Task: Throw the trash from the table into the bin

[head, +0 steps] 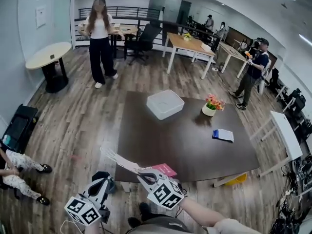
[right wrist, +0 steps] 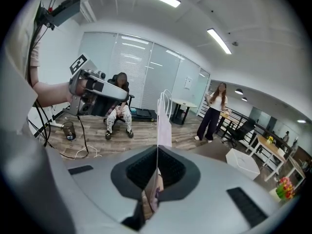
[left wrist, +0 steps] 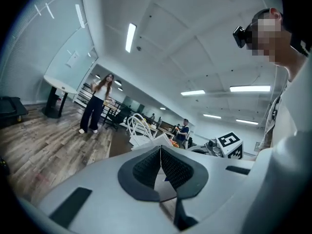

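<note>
A flat pink and white paper bag (head: 161, 169) with white handles (head: 117, 160) hangs over the near edge of the dark table (head: 161, 140). My right gripper (head: 145, 175) is shut on it. In the right gripper view the bag (right wrist: 164, 126) stands edge-on, pinched between the pads of the right gripper (right wrist: 157, 167). My left gripper (head: 108, 180) is just to the left, below the table edge. Its jaws are shut and I see nothing between them. In the left gripper view, the bag (left wrist: 151, 143) lies beyond the left gripper (left wrist: 161, 167). A small dark bin (right wrist: 68, 129) stands on the floor by cables.
On the table are a white box (head: 165, 104), a flower pot (head: 212, 105) and a blue and white item (head: 223, 135). A person (head: 100, 38) stands beyond the table. Another sits at the left, legs (head: 19, 172) out. A black case (head: 19, 128) lies nearby.
</note>
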Demonstrator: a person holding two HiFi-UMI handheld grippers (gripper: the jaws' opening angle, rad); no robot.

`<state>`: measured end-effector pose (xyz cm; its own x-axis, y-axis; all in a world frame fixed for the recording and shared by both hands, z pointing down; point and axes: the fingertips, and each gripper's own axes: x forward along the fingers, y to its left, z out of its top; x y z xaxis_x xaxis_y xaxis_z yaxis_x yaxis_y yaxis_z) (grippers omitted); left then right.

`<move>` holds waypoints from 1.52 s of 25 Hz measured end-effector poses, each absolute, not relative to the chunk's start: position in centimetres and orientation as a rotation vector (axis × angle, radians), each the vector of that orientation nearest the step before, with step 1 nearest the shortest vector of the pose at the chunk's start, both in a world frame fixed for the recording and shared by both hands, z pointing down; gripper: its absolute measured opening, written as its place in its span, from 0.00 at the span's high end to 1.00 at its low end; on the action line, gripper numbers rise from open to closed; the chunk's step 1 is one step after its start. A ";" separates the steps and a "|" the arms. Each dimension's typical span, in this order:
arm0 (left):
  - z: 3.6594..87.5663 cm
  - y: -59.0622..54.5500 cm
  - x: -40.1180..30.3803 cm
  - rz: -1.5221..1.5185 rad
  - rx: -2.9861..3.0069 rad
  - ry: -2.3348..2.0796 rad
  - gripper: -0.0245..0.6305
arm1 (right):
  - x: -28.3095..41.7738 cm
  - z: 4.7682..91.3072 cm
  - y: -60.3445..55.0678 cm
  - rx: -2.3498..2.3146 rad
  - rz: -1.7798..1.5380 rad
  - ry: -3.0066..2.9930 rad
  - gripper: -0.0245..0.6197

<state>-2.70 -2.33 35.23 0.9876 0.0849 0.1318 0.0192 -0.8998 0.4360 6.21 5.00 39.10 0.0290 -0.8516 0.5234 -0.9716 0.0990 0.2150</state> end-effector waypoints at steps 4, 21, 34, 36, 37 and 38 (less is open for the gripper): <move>35.1 -5.7 -4.2 0.252 2.687 0.031 0.94 | 5.5 39.0 1.5 1.810 0.373 -1.914 0.94; 34.3 -17.8 -16.7 0.247 2.595 -0.789 0.94 | -1.7 42.3 -17.2 1.265 0.279 -2.359 0.94; 34.7 -28.5 -26.9 0.107 2.634 -0.714 0.94 | -13.9 40.9 -25.4 1.215 0.403 -2.452 0.94; 35.0 -30.5 -29.2 0.099 2.643 -0.684 0.94 | -16.2 40.8 -26.8 1.218 0.432 -2.474 0.94; 35.2 -31.6 -30.3 0.095 2.646 -0.672 0.94 | -17.3 40.7 -27.6 1.217 0.428 -2.476 0.94; 35.4 -32.6 -31.3 0.094 2.650 -0.665 0.94 | -18.3 40.7 -28.4 1.215 0.419 -2.473 0.94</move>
